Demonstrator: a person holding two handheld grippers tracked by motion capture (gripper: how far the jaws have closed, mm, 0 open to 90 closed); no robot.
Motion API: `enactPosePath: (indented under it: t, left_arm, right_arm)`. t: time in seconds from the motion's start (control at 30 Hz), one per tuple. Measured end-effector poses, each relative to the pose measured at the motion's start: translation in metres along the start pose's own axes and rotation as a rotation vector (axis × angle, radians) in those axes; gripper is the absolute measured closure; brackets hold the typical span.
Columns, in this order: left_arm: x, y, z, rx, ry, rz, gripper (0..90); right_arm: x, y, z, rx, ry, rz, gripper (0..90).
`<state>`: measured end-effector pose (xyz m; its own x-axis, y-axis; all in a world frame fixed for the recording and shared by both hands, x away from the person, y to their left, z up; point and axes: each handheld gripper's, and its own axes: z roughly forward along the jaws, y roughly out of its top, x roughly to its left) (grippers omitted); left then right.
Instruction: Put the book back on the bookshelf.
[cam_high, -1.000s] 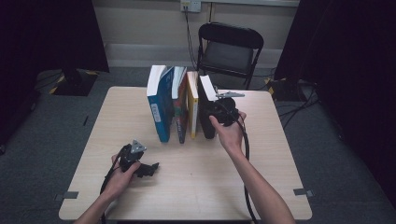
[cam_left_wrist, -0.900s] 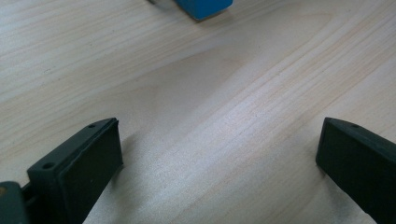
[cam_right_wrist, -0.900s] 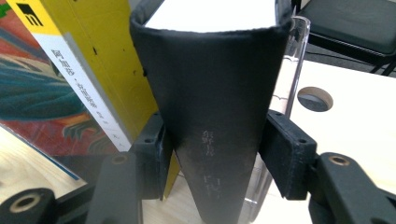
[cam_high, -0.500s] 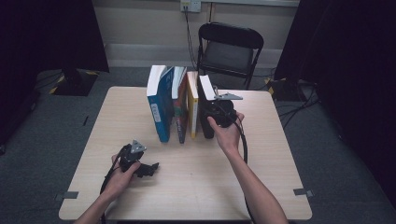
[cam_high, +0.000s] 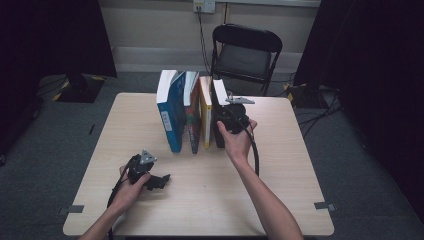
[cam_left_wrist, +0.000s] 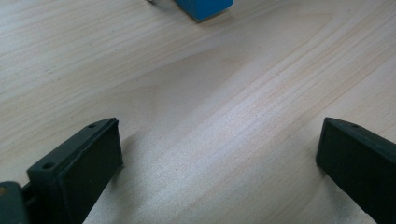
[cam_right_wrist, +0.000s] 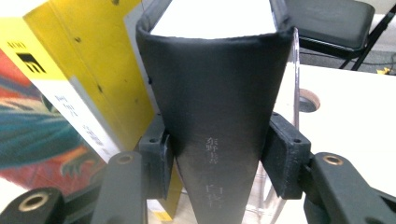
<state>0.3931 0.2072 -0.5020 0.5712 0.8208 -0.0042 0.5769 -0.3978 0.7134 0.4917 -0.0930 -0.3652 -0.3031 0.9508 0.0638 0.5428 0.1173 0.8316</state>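
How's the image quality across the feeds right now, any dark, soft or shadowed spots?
High view: dim, dark room edges, evenly lit pale wooden table. Left gripper view: soft shadow between the jaws, blue book corner slightly blurred. Right gripper view: black book spine sharp, its lettering faint.

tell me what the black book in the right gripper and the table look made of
Black book: the cover looks like smooth matte paper or a soft jacket, with a dull sheen, pale printed characters on the spine and white page edges on top. Table: pale wood or wood-look laminate, judging by the long grain lines; which one is unclear.
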Motion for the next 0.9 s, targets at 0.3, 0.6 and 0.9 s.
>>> enactPosePath:
  t: [0.3, 0.6, 0.9]
  left_arm:
    - [-0.0003, 0.0, -0.0001, 0.0, 0.001, 0.0, 0.1]
    - [-0.0003, 0.0, -0.0001, 0.0, 0.001, 0.001, 0.1]
    - [-0.0002, 0.0001, 0.0, 0.001, 0.0, 0.0, 0.0]
  right_arm:
    - [0.0037, -0.0082, 0.0016, -0.04, 0.02, -0.035, 46.9]
    - [-0.0019, -0.0056, 0.0051, -0.036, 0.067, -0.068, 44.0]
    - [0.0031, -0.0037, 0.0035, -0.058, 0.018, -0.006, 48.3]
